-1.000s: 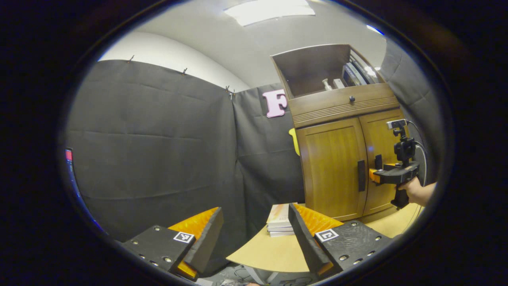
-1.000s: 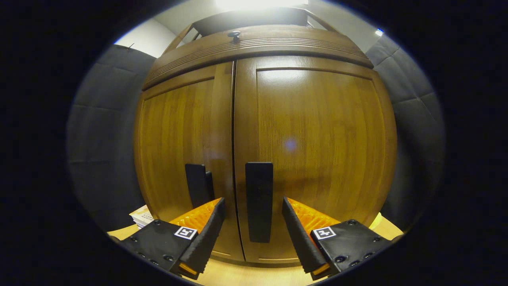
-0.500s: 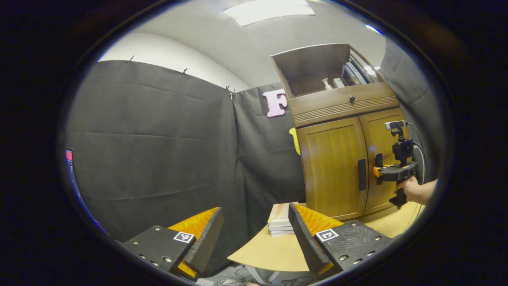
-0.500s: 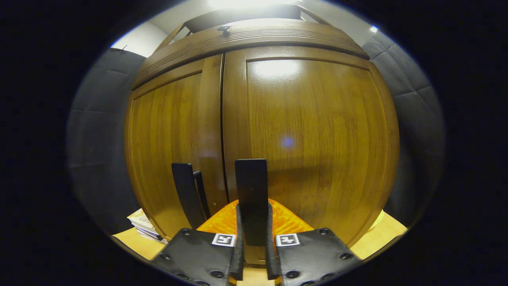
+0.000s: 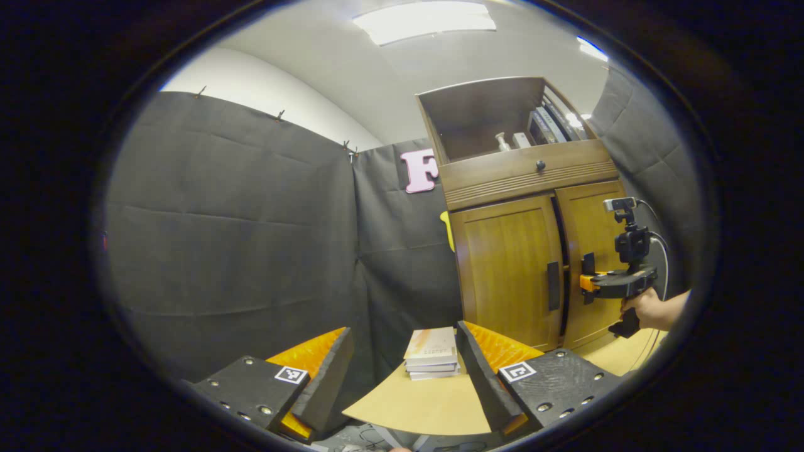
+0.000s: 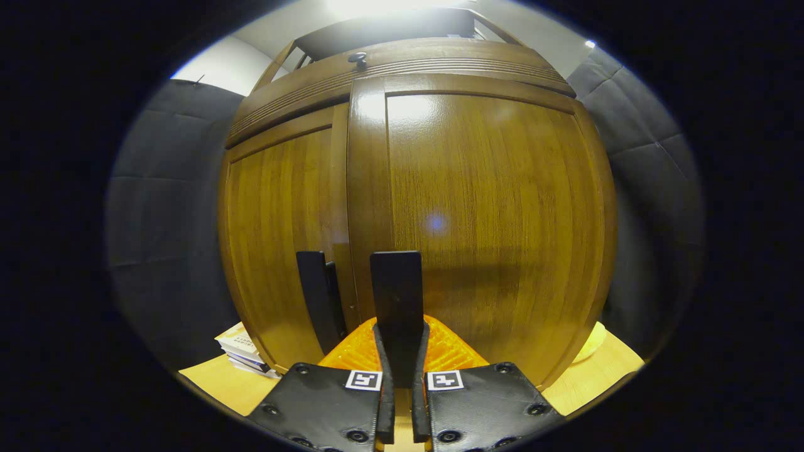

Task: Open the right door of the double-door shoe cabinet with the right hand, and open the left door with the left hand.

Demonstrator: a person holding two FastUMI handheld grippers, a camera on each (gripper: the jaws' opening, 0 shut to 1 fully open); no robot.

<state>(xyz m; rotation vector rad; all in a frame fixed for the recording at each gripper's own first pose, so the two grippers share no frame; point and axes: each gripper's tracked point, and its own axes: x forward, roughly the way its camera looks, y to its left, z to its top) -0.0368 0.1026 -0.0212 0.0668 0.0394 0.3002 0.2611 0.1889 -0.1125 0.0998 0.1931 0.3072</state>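
Recording booth: black cloth walls; wooden shoe cabinet.

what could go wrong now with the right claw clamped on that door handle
The right claw pinches only the lower end of the right door's handle, so it may slip off as the pull goes on. The right door stands barely ajar; pulling straight rather than along its swing could strain the grip. The left claw is open, far from the left door's handle, near the stacked books.

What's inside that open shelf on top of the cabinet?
In the open shelf: a small white bottle, a little box and leaning books. What lies behind them is hidden.
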